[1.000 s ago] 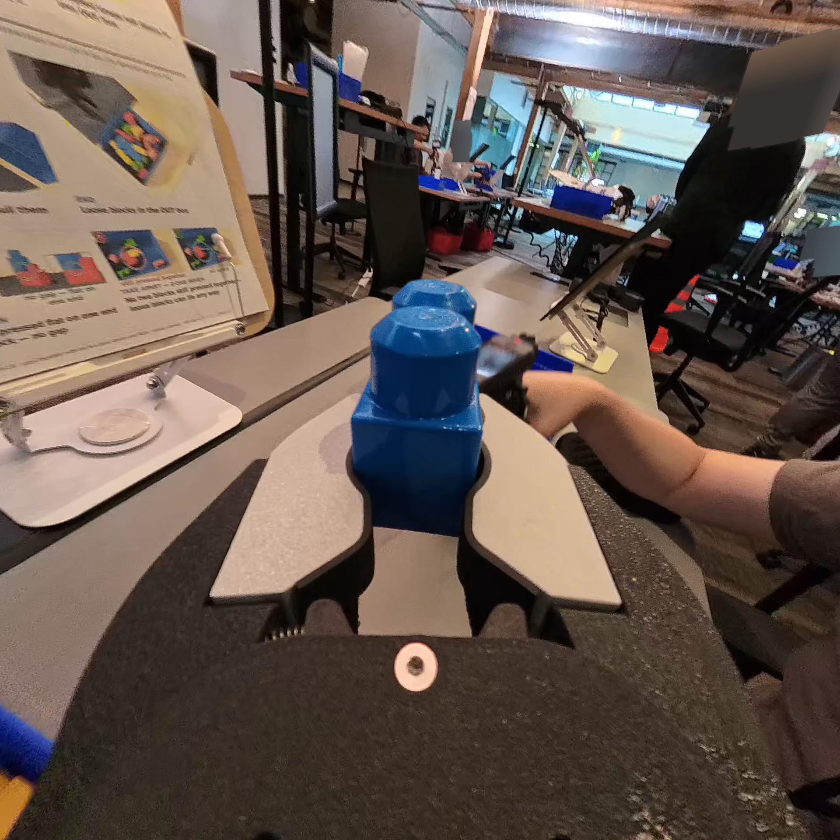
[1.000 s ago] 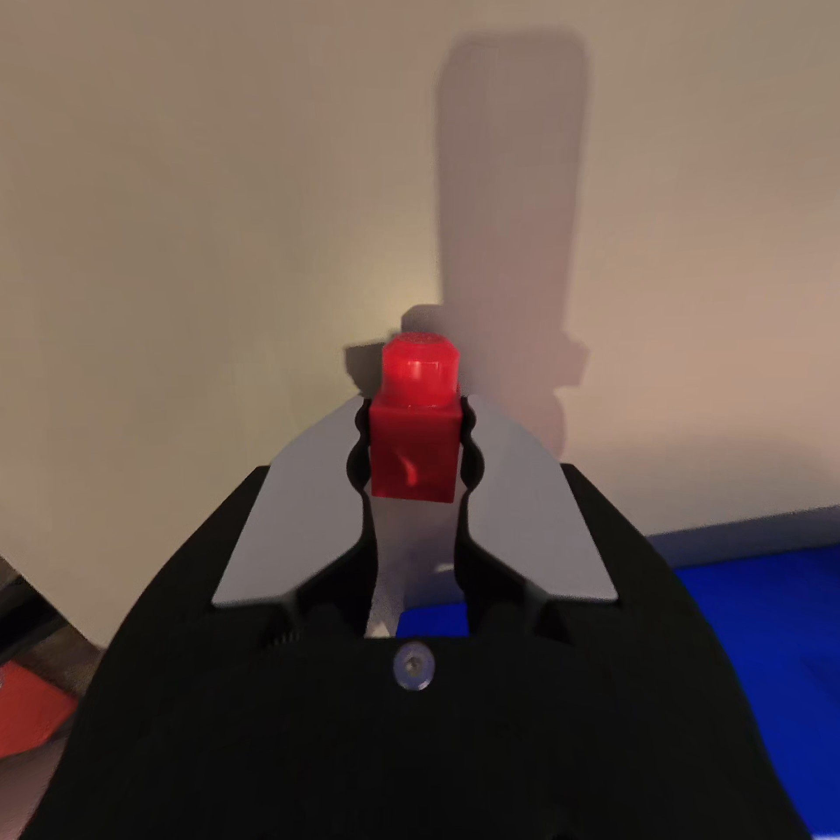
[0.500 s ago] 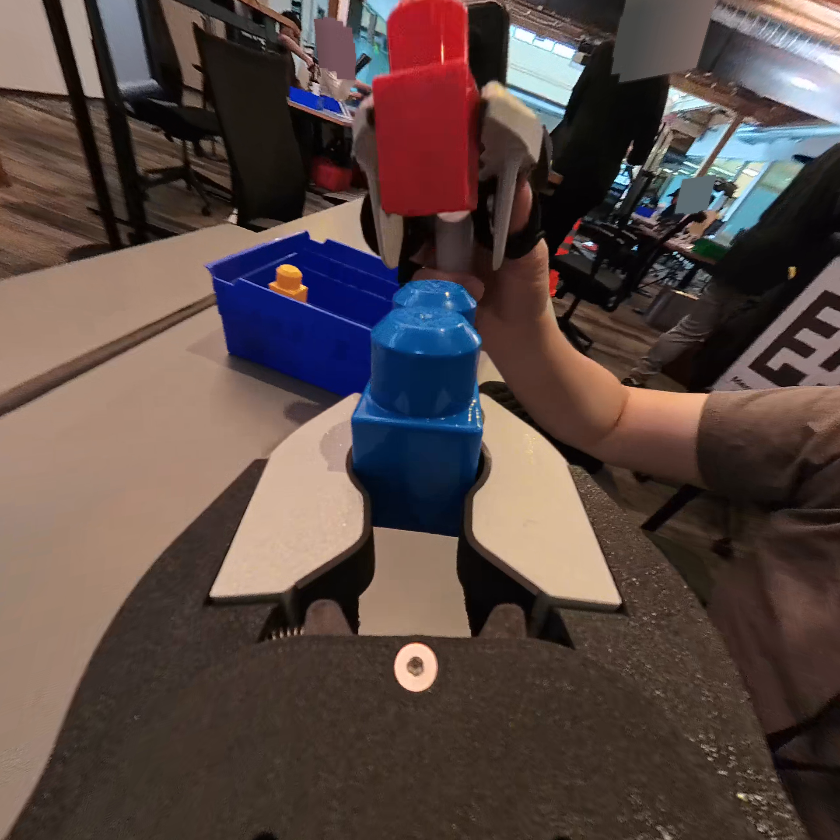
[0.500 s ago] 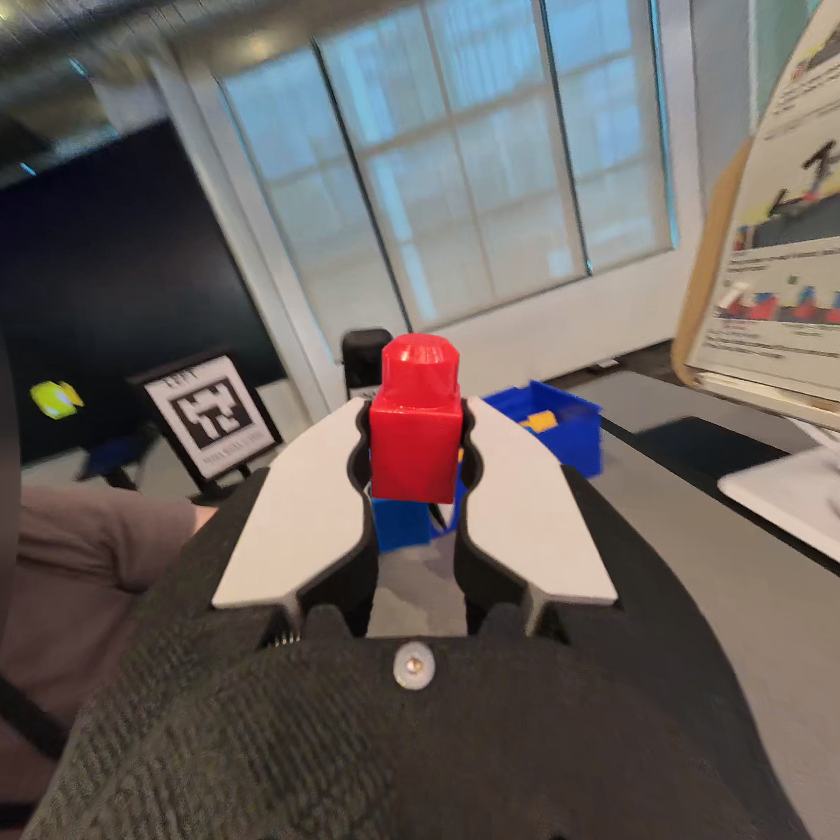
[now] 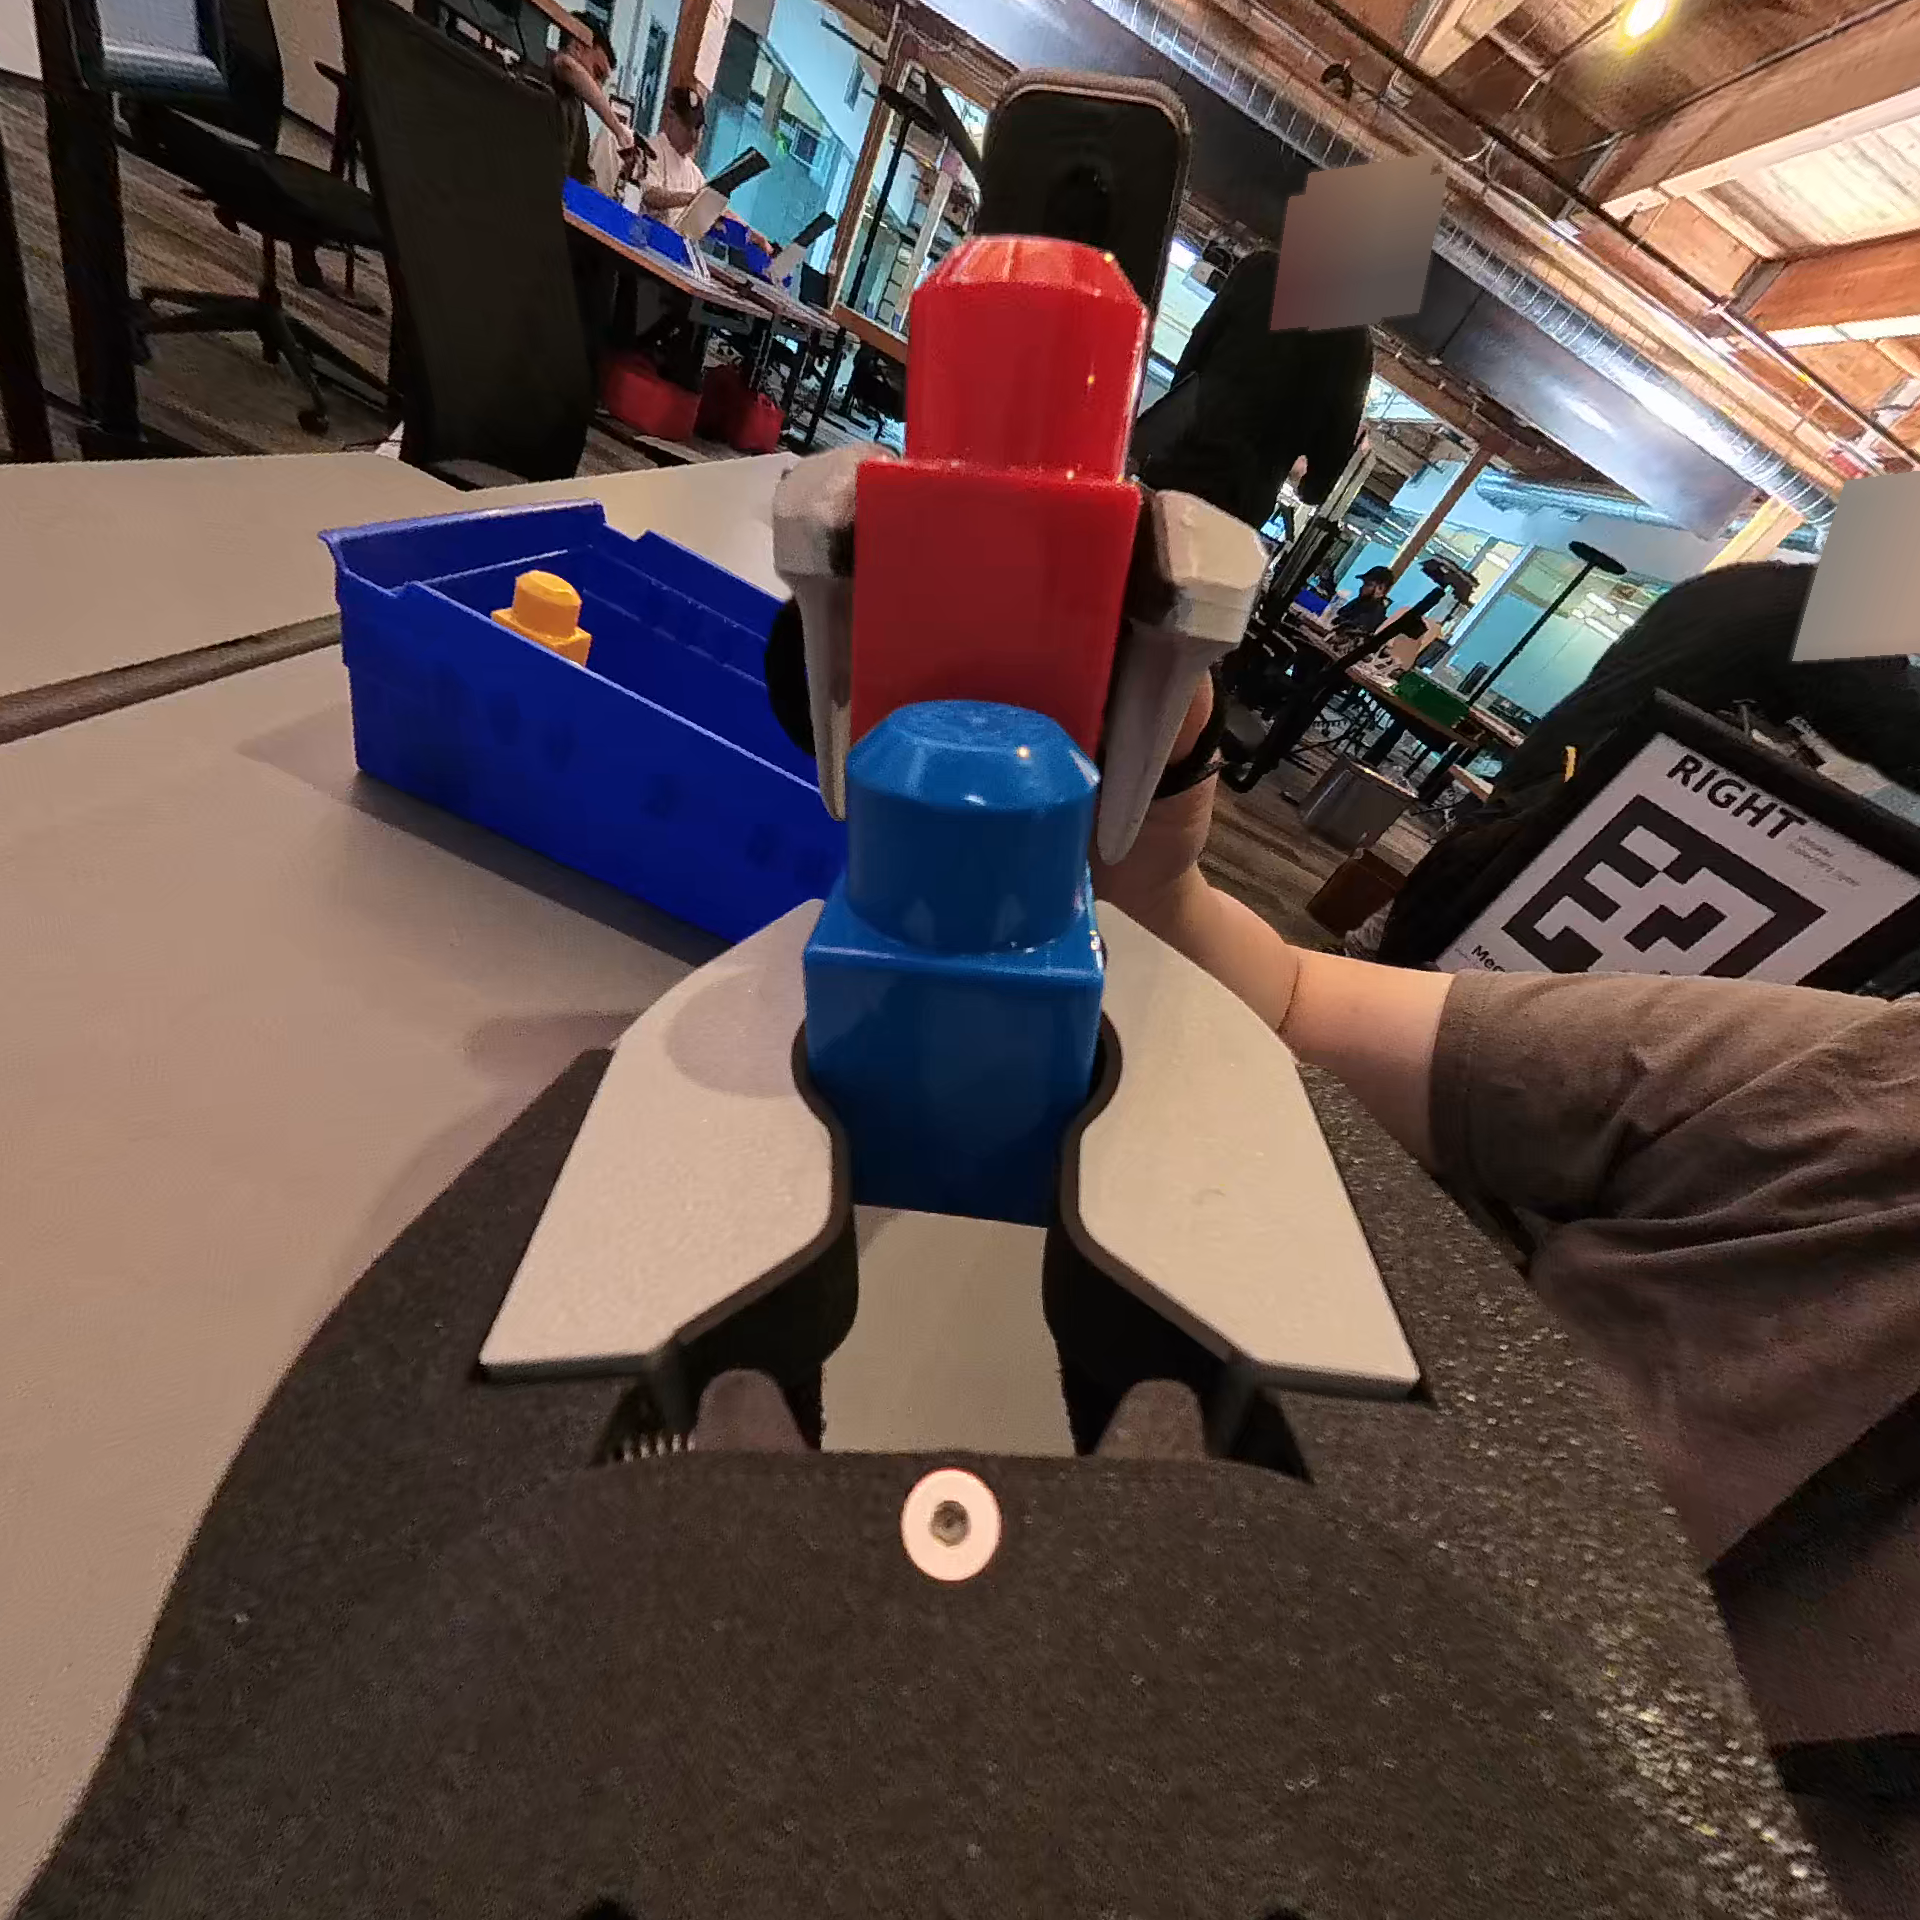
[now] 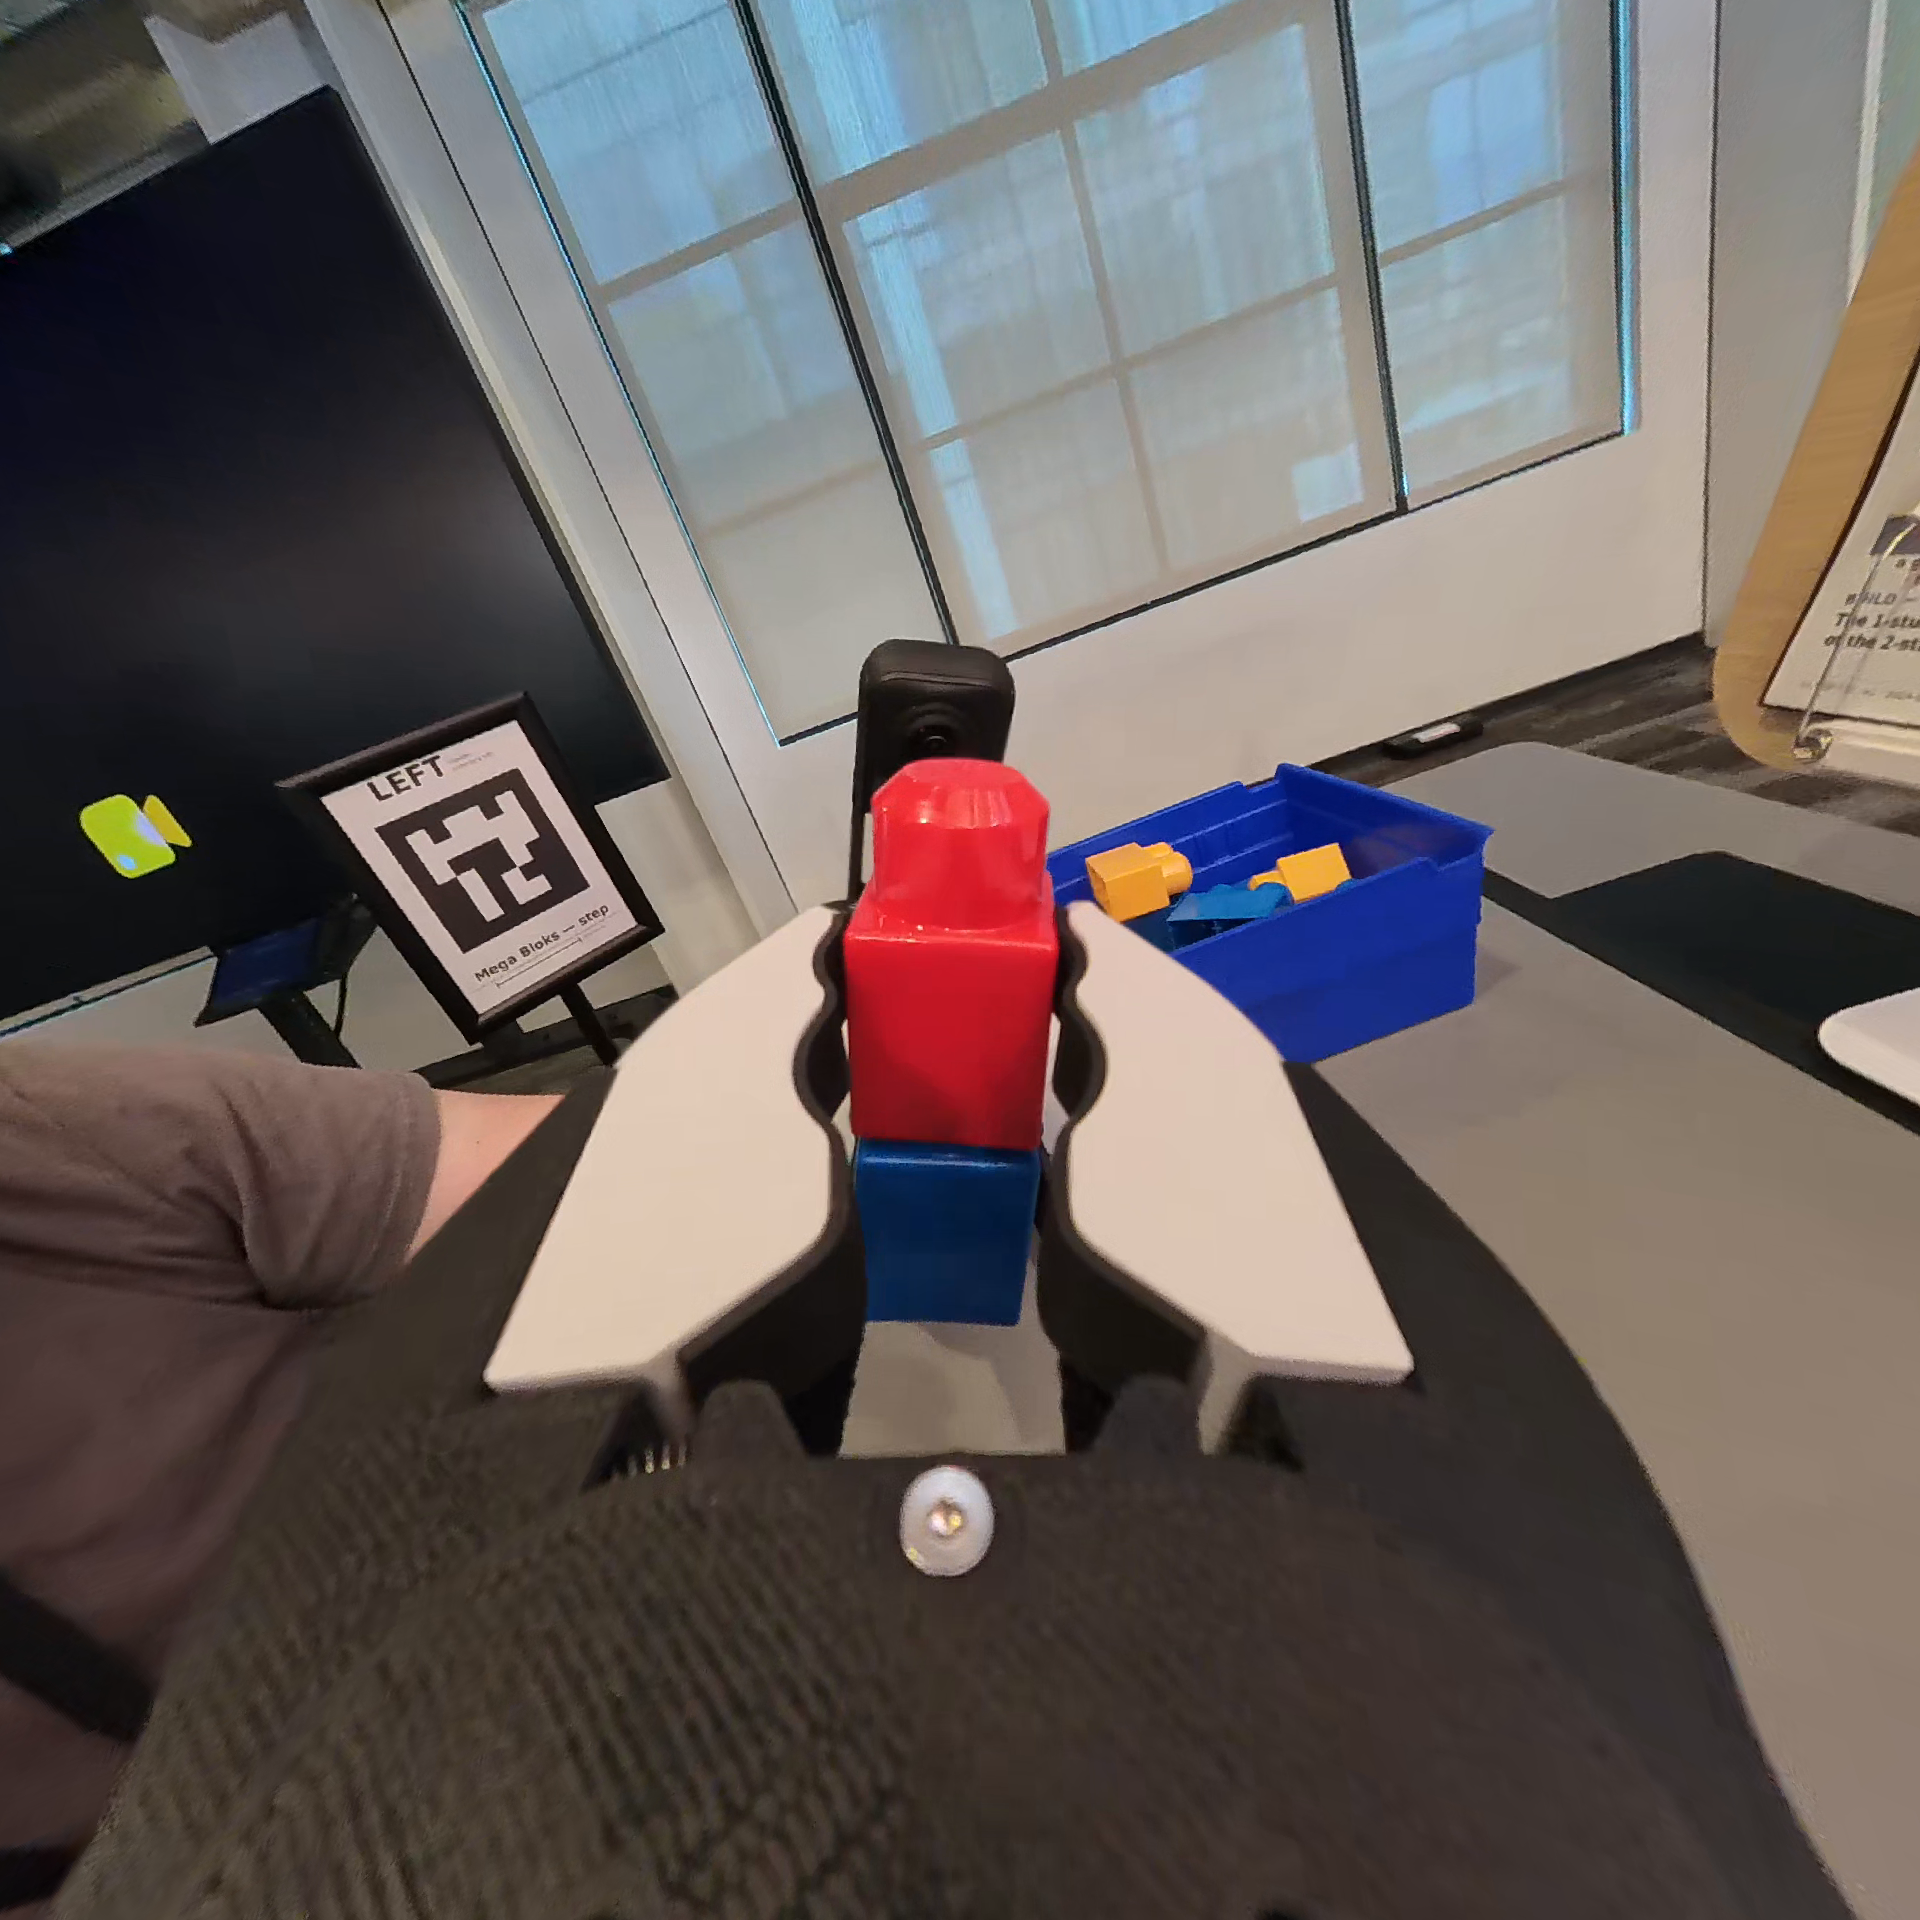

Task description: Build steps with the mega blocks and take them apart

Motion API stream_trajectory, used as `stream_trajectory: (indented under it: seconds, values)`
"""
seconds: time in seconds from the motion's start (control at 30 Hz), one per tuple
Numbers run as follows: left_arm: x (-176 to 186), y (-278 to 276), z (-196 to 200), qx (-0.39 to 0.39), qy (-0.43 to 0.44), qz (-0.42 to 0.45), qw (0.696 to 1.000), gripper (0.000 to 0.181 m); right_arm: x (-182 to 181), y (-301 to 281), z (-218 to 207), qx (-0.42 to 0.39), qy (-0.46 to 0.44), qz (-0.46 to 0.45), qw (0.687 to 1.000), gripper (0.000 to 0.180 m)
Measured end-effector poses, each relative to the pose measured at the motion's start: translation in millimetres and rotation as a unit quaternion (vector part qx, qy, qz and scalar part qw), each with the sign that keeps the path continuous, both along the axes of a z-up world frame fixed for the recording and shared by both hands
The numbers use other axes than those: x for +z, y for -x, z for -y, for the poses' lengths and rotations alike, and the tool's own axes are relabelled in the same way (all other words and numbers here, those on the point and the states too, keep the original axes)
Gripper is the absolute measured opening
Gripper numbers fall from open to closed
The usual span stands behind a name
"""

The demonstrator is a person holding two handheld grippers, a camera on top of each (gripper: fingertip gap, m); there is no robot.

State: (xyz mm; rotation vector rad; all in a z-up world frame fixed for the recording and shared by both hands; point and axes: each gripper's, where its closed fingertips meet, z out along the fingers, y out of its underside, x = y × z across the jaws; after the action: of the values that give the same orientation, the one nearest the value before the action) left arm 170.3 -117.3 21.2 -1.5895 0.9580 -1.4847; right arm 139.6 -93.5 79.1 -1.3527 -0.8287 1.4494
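Here we are holding the red block point(image 5: 992, 582), clamped in the right gripper point(image 6: 945, 1023), directly over the far stud of the blue block point(image 5: 951, 1049), itself clamped in the left gripper point(image 5: 951, 1081).

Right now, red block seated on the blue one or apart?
Seated: red block sits flush atop blue block, no gap.

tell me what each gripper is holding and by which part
The left gripper is shut on the blue block, pinching its square body's sides. The right gripper is shut on the red block, likewise by its body's sides.
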Motion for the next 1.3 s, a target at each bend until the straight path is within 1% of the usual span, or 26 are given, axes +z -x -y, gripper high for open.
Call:
stream_trajectory:
  seconds: [0.27,0.6,0.8,0.9,0.97,1.03,1.1,1.13,1.17,1.23,1.3]
  values:
    - [5,3,4,-0.016,0.005,0.014,1.0,0.04,0,3,5,0.025,0.019,-0.024,0.999,0.038]
    - [5,5,1,-0.004,0.0,-0.002,1.0,0.04,-1,3,4,0.008,0.006,-0.03,0.999,0.038]
    - [4,5,2,-0.016,0.003,-0.003,1.0,0.04,-1,3,3,0.004,0.0,-0.027,1.0,0.038]
    - [6,5,4,-0.021,-0.019,-0.018,0.999,0.041,0,1,7,0.01,-0.039,0.018,0.999,0.038]
    - [5,7,3,-0.014,-0.035,-0.03,0.999,0.041,7,-6,11,0.017,-0.056,0.046,0.997,0.047]
    - [4,8,2,-0.012,-0.039,-0.033,0.999,0.041,9,-13,11,0.019,-0.05,0.07,0.996,0.049]
    - [1,6,3,-0.017,-0.037,-0.036,0.998,0.041,0,-14,11,0.027,-0.028,0.109,0.993,0.051]
    - [-1,5,4,-0.021,-0.039,-0.042,0.998,0.041,-7,-12,12,0.034,-0.015,0.127,0.991,0.056]
    - [-4,4,5,-0.026,-0.042,-0.05,0.998,0.041,-13,-10,13,0.042,-0.006,0.141,0.989,0.057]
    - [-10,3,9,-0.039,-0.053,-0.074,0.995,0.041,-22,-7,15,0.057,-0.001,0.166,0.984,0.056]
    - [-15,3,10,-0.039,-0.073,-0.096,0.992,0.041,-28,-7,20,0.074,-0.012,0.186,0.98,0.037]
